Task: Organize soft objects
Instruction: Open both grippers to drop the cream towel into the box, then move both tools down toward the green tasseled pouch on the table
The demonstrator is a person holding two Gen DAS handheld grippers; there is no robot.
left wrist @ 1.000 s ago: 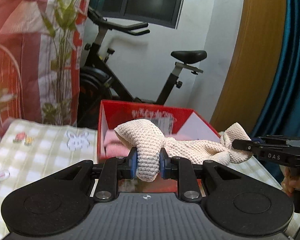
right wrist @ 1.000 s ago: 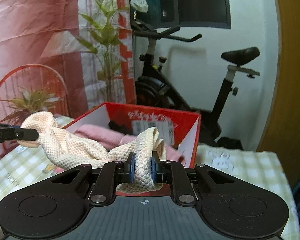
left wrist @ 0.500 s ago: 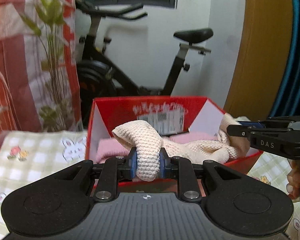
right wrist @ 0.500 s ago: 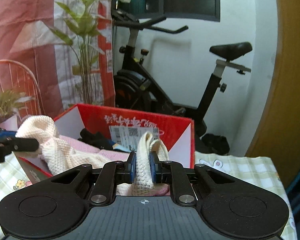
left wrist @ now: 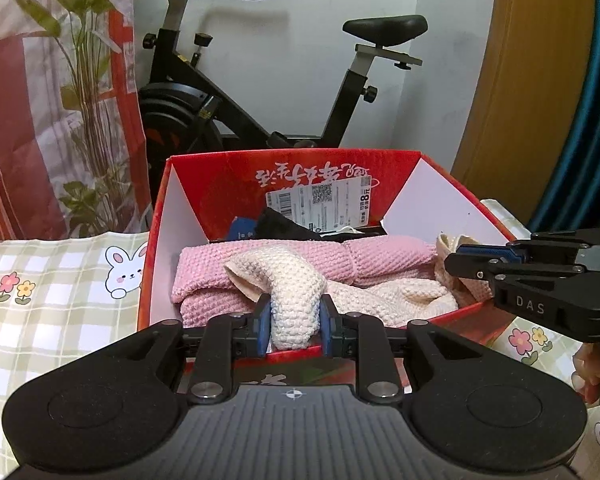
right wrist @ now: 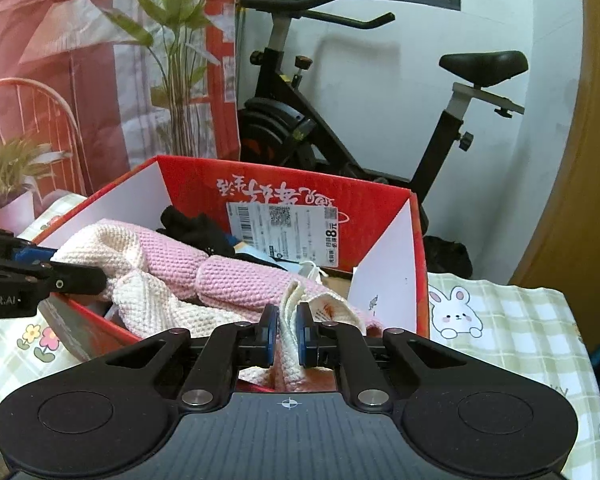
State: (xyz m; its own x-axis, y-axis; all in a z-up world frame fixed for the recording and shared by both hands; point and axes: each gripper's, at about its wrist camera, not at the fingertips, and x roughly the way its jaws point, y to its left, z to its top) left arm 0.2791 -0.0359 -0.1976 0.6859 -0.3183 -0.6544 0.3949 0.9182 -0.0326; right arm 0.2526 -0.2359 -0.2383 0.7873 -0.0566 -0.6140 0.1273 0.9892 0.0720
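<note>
A cream knitted cloth [left wrist: 392, 296] droops into the open red box [left wrist: 156, 240], on top of a folded pink knitted cloth [left wrist: 340, 254]. My left gripper [left wrist: 295, 320] still pinches one end of the cream cloth at the box's near rim, and its jaws are opening. My right gripper [right wrist: 287, 332] is shut on the other end [right wrist: 290, 320], over the box's near right corner [right wrist: 418, 240]. Each gripper shows in the other's view: the right one [left wrist: 456, 260] at the right, the left one [right wrist: 96, 280] at the left.
Dark small items [left wrist: 284, 220] and a label lie at the back of the box. The box stands on a checked tablecloth [left wrist: 60, 280] with bunny prints. An exercise bike [left wrist: 260, 100] stands behind, a potted plant [right wrist: 8, 172] to the left.
Both grippers have moved forward and down with the cream cloth. It hung stretched above the box's near edge; now its middle rests inside on the pink cloth.
</note>
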